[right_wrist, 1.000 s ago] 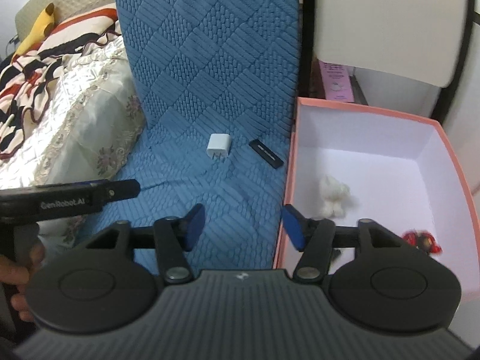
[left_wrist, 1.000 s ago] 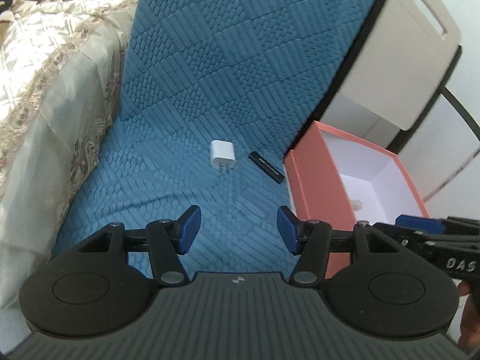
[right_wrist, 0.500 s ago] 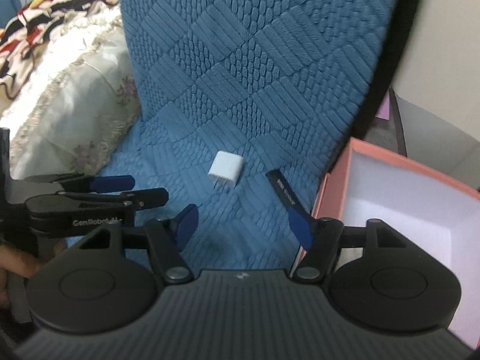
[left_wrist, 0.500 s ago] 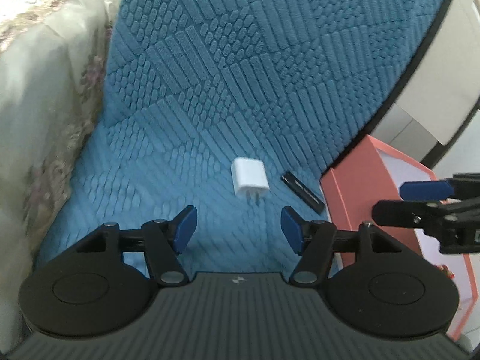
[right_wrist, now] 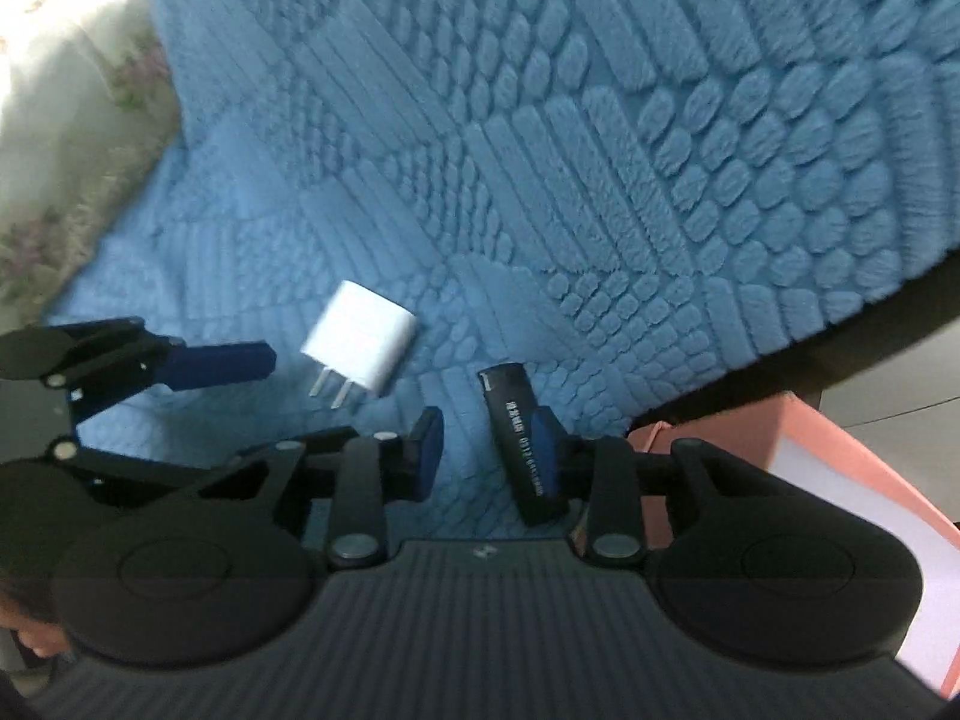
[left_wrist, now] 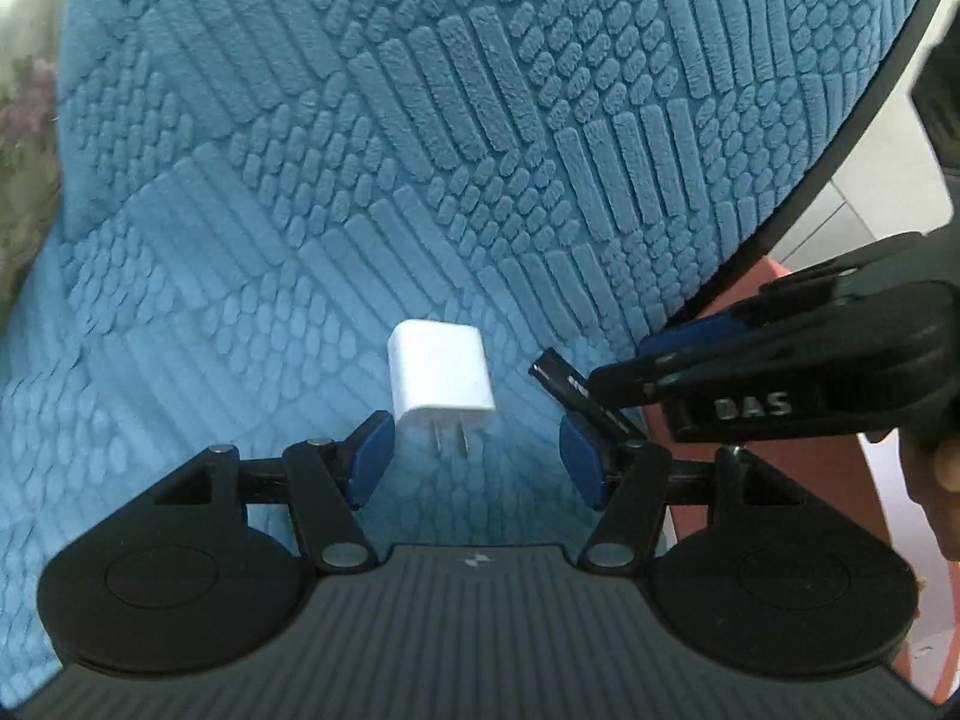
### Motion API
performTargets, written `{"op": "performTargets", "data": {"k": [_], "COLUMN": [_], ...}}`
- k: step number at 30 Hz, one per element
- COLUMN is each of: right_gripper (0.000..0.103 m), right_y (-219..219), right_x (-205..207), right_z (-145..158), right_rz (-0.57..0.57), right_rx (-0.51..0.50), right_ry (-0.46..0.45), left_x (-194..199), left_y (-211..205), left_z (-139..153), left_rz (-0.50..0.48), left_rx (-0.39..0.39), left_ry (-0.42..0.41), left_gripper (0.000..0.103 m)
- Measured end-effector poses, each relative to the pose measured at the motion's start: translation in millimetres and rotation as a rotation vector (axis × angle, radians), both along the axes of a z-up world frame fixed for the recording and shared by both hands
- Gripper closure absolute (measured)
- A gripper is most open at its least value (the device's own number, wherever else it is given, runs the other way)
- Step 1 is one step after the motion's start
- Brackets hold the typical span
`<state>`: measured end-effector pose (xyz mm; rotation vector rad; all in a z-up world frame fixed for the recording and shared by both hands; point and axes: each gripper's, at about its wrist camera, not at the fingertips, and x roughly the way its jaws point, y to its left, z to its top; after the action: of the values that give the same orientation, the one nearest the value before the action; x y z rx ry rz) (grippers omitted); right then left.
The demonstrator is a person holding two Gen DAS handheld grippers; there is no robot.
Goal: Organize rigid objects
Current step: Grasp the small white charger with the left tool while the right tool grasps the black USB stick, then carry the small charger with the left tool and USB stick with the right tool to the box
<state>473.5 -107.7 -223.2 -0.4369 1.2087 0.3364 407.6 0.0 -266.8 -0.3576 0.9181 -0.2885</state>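
Observation:
A white charger plug [left_wrist: 441,375] lies on the blue quilted mat [left_wrist: 420,150], its two prongs pointing at me. My left gripper [left_wrist: 474,459] is open, its blue pads on either side of the prongs and not touching them. To the right of the plug lies a black USB stick [right_wrist: 513,414]. My right gripper [right_wrist: 489,444] is over it with its jaws closing. The stick lies against the right pad, and the left pad stands apart from it. In the left wrist view the right gripper [left_wrist: 606,384] comes in from the right over the stick [left_wrist: 558,378].
A pink box [right_wrist: 840,426] with a white inside stands just right of the mat, near the stick. A floral bedspread [right_wrist: 60,180] borders the mat on the left. A person's hand [left_wrist: 945,456] holds the right gripper at the right edge.
Both grippers have come down and forward to the mat. The left one now flanks the plug's prongs. The right one has rolled, reached the stick, and its jaws have narrowed.

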Motion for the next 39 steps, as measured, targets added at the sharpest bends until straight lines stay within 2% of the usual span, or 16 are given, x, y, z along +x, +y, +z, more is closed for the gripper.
{"op": "performTargets", "data": {"k": [8, 13, 18, 22, 24, 30, 31, 34, 35, 36, 39], "right_gripper": [0.072, 0.072, 0.072, 0.072, 0.071, 0.071, 0.071, 0.071, 0.072, 0.079, 0.079], "right_y": [-10, -13, -10, -10, -9, -8, -7, -2, -1, 0, 6], "right_x": [27, 38, 35, 34, 35, 29, 28, 25, 25, 24, 27], "right_z": [-19, -22, -25, -28, -31, -42, -44, -50, -51, -51, -57], "right_rz": [-0.007, -0.025, 0.039, 0.050, 0.055, 0.100, 0.103, 0.128, 0.126, 0.123, 0.094], "right_rx": [-0.025, 0.007, -0.043, -0.058, -0.056, -0.094, -0.105, -0.142, -0.146, -0.152, -0.155], "right_ry": [0.078, 0.127, 0.149, 0.144, 0.155, 0.184, 0.186, 0.190, 0.191, 0.187, 0.174], "left_x": [13, 19, 26, 31, 32, 37, 36, 39, 39, 38, 38], "left_y": [-1, -2, -8, -11, -11, -7, -5, -4, -4, -6, -2], "left_z": [-13, -14, -18, -22, -24, -26, -25, -25, -25, -25, -21], "left_rz": [0.014, 0.024, 0.008, 0.005, 0.011, 0.011, 0.012, -0.004, -0.007, -0.005, 0.002], "left_rx": [0.017, 0.032, 0.044, 0.075, 0.092, 0.084, 0.079, 0.087, 0.089, 0.086, 0.078], "left_ry": [0.014, -0.005, -0.001, 0.000, 0.003, -0.003, -0.005, -0.003, -0.003, 0.002, 0.018], "left_gripper": [0.037, 0.037, 0.037, 0.038, 0.042, 0.045, 0.050, 0.051, 0.051, 0.051, 0.052]}}
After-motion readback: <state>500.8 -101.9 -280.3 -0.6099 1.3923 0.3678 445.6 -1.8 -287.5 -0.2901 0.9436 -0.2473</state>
